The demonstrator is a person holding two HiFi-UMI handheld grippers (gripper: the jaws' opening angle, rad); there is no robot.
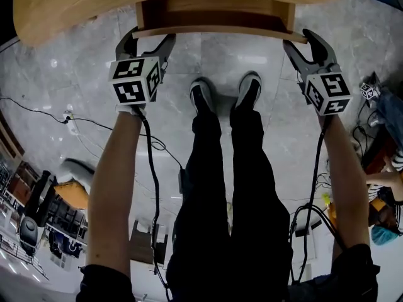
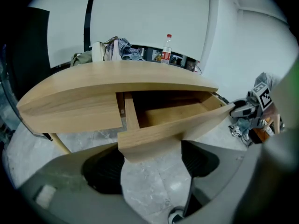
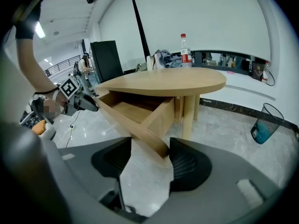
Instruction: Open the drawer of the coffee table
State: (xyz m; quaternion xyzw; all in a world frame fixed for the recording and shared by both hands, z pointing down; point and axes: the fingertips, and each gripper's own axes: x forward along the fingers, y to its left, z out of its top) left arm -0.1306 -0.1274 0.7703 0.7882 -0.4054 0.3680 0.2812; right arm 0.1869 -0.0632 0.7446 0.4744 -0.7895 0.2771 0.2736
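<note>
The oval wooden coffee table (image 1: 75, 5) has its drawer (image 1: 214, 11) pulled out toward me, and its inside looks empty. The drawer front (image 1: 214, 30) runs between my two grippers. My left gripper (image 1: 148, 41) straddles that panel's left end, with both pads against the wood (image 2: 154, 134). My right gripper (image 1: 305, 46) clasps the right end, where the panel's corner (image 3: 154, 141) sits between its pads. In the left gripper view the jaws (image 2: 152, 164) stand wide around the thick board. The right gripper's jaws (image 3: 149, 160) stand the same way.
A plastic bottle (image 3: 185, 45) and a heap of cloth (image 2: 119, 49) stand on the tabletop's far side. My feet (image 1: 223, 93) are on the marble floor just below the drawer. Cables (image 1: 69, 118) trail at the left, and a blue bin (image 3: 265, 122) stands beside the table.
</note>
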